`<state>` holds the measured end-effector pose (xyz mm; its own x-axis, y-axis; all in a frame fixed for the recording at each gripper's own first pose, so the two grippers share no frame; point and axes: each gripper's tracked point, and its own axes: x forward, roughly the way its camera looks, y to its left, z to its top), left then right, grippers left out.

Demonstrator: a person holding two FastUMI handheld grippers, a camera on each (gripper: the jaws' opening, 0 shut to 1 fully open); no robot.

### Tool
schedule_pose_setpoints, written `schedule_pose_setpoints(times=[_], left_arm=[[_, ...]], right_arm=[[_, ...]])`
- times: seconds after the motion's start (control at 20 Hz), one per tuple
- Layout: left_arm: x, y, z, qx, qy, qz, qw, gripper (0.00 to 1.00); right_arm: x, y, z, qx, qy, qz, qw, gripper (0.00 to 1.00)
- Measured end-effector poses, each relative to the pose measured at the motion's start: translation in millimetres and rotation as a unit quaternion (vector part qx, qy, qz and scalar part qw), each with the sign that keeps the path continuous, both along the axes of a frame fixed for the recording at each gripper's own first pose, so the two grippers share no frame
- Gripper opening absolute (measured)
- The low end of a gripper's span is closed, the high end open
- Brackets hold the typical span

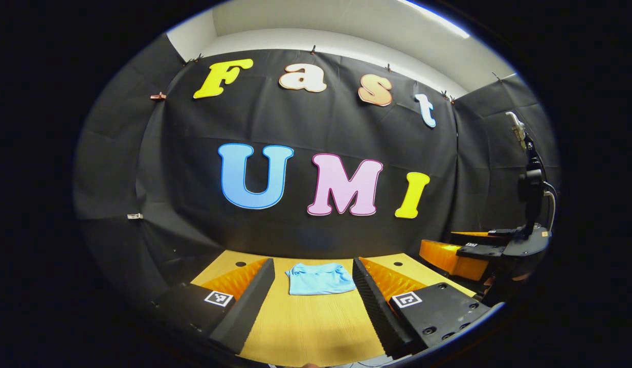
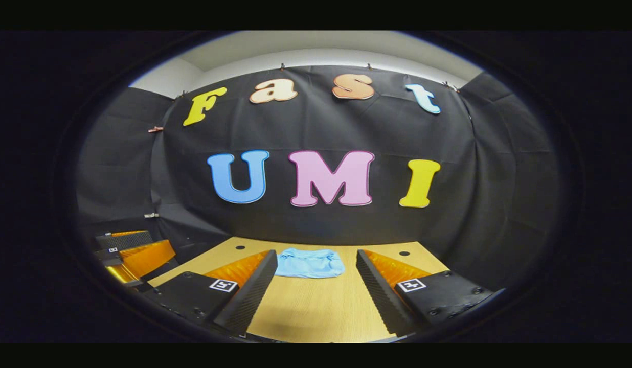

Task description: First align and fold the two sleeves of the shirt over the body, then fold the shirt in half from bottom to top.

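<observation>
A light blue shirt (image 1: 320, 278) lies as a compact folded bundle flat on the wooden table (image 1: 229, 260), near its far edge. My left gripper (image 1: 311, 327) hangs open over the near part of the table, well short of the shirt, nothing between its fingers (image 1: 244, 301). In the right gripper view the shirt (image 2: 309, 263) sits ahead and slightly left. My right gripper (image 2: 313, 312) is open too and holds nothing, apart from the cloth. The right gripper (image 1: 479, 253) also appears at the right of the left gripper view, and the left gripper (image 2: 132, 250) at the far left of the right gripper view.
The black cloth wall closes the booth behind and beside the table (image 2: 392, 250). A black post with a cable (image 1: 531, 189) rises from the right gripper's body. Two small round holes (image 2: 404, 253) mark the tabletop's far corners.
</observation>
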<state>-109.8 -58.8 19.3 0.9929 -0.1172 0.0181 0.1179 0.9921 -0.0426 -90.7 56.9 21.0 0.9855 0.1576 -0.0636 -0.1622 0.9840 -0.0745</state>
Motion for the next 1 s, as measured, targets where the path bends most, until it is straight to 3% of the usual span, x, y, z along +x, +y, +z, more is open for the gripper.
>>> schedule_pose_setpoints(times=[1.0], left_arm=[[24.2, 2.5, 3.6, 0.006, -0.006, 0.014, 1.0, 0.97]], right_arm=[[11.5, 13.8, 3.7, -0.002, -0.01, 0.02, 1.0, 0.97]])
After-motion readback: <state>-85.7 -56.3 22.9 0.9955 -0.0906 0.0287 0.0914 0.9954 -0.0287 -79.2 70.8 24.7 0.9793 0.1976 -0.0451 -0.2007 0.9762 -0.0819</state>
